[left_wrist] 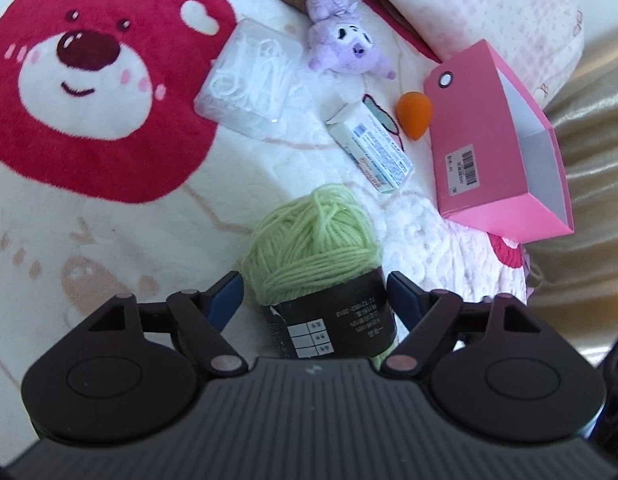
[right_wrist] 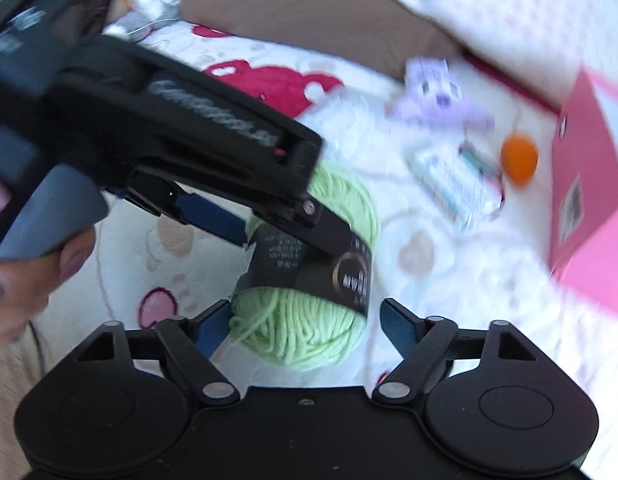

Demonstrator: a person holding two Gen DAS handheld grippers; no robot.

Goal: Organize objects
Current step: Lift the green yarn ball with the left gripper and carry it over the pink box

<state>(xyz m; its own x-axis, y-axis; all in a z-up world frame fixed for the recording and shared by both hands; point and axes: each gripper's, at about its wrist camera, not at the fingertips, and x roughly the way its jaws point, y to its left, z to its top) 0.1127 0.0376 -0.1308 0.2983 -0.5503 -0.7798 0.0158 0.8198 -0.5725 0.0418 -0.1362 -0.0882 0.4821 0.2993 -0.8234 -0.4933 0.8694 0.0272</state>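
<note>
A light green yarn ball (left_wrist: pixel 315 240) with a black paper band lies on the white bear blanket (left_wrist: pixel 109 220). My left gripper (left_wrist: pixel 315 294) has its blue fingers against both sides of the band and is shut on the yarn. In the right wrist view the same yarn ball (right_wrist: pixel 305 332) lies between the fingers of my right gripper (right_wrist: pixel 305 326), which is open around its near end; the left gripper (right_wrist: pixel 213 216) reaches in from the upper left and grips the band. An open pink box (left_wrist: pixel 497 136) stands to the right.
A clear plastic case (left_wrist: pixel 249 80), a purple plush toy (left_wrist: pixel 345 40), a white medicine carton (left_wrist: pixel 369 146) and an orange sponge egg (left_wrist: pixel 413 114) lie beyond the yarn. A pink-patterned pillow (left_wrist: pixel 489 4) is at the back. The bed edge and a gold cloth (left_wrist: pixel 589 200) are at the right.
</note>
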